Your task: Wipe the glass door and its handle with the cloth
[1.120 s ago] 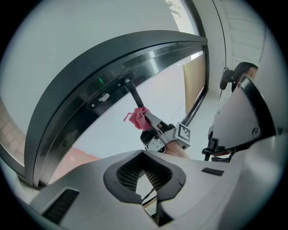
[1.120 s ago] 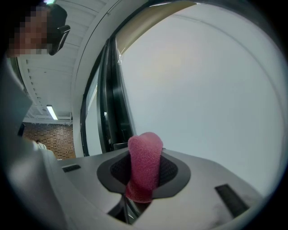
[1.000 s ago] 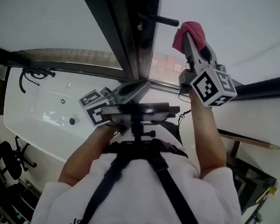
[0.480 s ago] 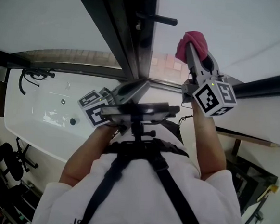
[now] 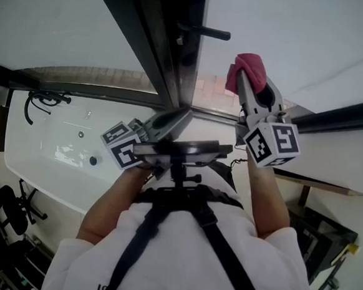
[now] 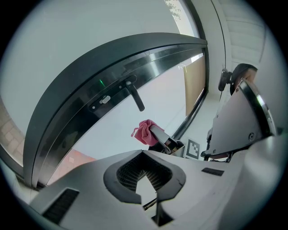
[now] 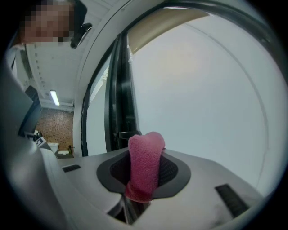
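The glass door (image 5: 290, 31) has a dark frame (image 5: 170, 53) with a black lever handle (image 5: 203, 30) sticking out. My right gripper (image 5: 244, 68) is shut on a pink cloth (image 5: 250, 65), which is pressed to the pane just below and right of the handle. In the right gripper view the cloth (image 7: 145, 166) stands up between the jaws, with the glass (image 7: 202, 90) ahead and the frame (image 7: 119, 103) to the left. My left gripper (image 5: 182, 114) is held low near my chest, shut and empty. Its view shows the handle (image 6: 135, 96) and the cloth (image 6: 145, 131).
A white tub (image 5: 55, 156) with dark fittings lies at the left. Dark racks (image 5: 324, 240) stand at the lower right. A camera mount (image 5: 181, 150) juts from my chest between the two arms. Brick paving (image 5: 211, 81) shows through the glass.
My right gripper has slid the pink cloth a little down the pane, away from the handle. The left gripper has barely moved.
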`<act>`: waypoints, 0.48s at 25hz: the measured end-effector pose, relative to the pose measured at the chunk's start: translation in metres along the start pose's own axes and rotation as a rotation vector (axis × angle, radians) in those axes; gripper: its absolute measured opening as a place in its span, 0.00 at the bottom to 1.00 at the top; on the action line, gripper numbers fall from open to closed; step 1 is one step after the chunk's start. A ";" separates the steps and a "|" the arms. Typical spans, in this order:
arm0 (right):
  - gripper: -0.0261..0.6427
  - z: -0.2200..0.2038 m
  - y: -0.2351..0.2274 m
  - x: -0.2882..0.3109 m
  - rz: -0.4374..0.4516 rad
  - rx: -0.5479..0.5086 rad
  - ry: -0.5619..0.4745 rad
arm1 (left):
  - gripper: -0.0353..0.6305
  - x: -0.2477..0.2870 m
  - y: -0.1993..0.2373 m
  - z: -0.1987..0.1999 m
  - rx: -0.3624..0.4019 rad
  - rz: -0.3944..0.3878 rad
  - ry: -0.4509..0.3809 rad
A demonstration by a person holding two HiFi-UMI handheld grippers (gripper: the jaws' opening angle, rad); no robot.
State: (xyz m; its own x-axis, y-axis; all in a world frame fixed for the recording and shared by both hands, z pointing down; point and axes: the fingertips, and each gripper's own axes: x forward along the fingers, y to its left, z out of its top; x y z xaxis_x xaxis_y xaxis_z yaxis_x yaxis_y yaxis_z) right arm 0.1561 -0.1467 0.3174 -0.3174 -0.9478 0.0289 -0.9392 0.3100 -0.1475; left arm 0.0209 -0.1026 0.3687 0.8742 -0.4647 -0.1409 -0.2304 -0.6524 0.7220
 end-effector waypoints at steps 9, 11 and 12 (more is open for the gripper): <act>0.19 0.078 0.071 0.026 0.102 -0.517 -0.161 | 0.04 -0.001 0.001 0.000 0.005 0.000 -0.011; 0.19 0.097 0.084 0.039 0.132 -0.548 -0.193 | 0.04 -0.006 0.002 0.005 0.010 0.004 -0.025; 0.19 0.105 0.090 0.047 0.146 -0.549 -0.205 | 0.04 -0.009 0.003 0.007 0.014 0.008 -0.032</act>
State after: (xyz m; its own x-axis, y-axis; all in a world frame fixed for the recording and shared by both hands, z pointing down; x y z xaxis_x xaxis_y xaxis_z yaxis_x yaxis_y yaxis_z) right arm 0.0704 -0.1710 0.2016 -0.4674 -0.8707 -0.1528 -0.8356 0.3787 0.3978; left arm 0.0093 -0.1046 0.3671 0.8580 -0.4891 -0.1570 -0.2436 -0.6566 0.7138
